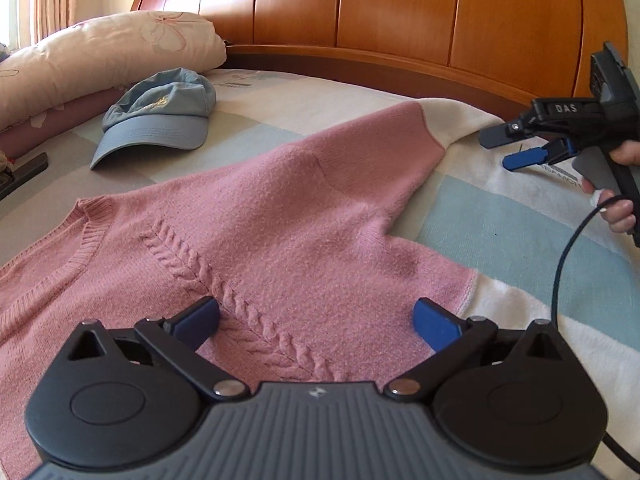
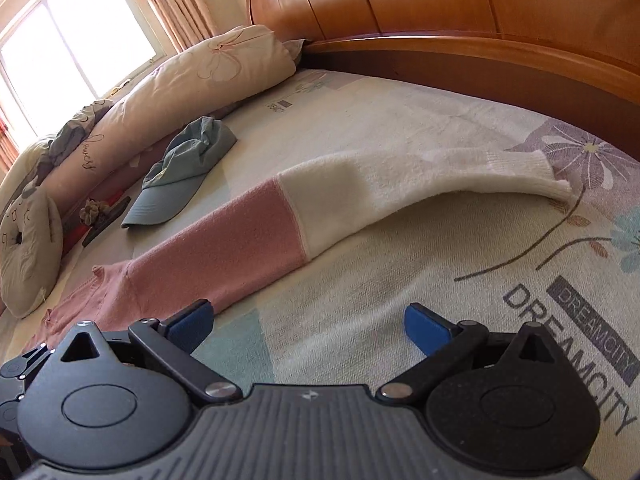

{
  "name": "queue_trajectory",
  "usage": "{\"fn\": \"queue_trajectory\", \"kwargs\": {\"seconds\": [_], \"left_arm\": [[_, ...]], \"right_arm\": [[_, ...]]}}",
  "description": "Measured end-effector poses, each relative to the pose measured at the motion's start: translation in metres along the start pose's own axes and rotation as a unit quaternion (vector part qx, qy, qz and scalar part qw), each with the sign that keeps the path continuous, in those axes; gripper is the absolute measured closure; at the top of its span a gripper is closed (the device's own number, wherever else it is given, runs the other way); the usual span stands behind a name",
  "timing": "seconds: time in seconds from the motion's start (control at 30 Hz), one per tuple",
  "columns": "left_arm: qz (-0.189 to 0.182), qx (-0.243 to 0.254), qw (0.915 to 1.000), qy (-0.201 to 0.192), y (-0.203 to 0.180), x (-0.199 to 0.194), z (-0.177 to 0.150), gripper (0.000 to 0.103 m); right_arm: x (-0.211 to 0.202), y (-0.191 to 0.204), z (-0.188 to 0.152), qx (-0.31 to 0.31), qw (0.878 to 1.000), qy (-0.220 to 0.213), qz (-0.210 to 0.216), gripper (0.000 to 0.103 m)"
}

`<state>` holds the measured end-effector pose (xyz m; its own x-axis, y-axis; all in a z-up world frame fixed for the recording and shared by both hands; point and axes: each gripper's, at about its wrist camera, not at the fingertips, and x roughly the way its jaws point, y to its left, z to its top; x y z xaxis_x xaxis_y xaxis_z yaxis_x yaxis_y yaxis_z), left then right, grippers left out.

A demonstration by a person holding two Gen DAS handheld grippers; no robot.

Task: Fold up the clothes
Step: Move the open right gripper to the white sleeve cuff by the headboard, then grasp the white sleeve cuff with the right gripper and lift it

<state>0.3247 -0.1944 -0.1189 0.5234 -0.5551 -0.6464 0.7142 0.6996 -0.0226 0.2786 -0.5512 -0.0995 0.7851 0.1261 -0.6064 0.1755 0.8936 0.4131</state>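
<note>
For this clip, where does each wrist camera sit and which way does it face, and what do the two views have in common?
Left wrist: rides on the left gripper, low over the pink sweater, facing the headboard; its open blue fingers show, plus the right gripper and hand.
Right wrist: rides on the right gripper, facing along the outstretched pink-and-white sleeve toward the window; its open fingers show, with the bedsheet beyond them.
Shared: sweater, blue cap, pillow, headboard.
</note>
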Motion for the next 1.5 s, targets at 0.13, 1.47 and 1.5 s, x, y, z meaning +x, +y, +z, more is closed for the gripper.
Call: {"fn": "queue_trajectory", "kwargs": {"seconds": [0.13,1.47,1.5], "left_arm": [[-0.011,-0.002,0.9999,-0.006,0.003,-0.001,-0.001,0.001],[-0.017,-0.002,0.9998,-0.010,0.004,-0.002,-0.002,0.001],[-0.017,-0.002,0.9998,-0.010,0.003,-0.002,-0.002,0.001]], "right_arm": [[0.030,0.001,0.017,-0.010,1.000,-0.025,-0.006,0.000],[0.037,-0.065,0.042,0.120,0.987,-0.102,0.029,0.000],[0.039,-0.067,0.046,0.117,0.987,-0.104,0.027,0.000]]}}
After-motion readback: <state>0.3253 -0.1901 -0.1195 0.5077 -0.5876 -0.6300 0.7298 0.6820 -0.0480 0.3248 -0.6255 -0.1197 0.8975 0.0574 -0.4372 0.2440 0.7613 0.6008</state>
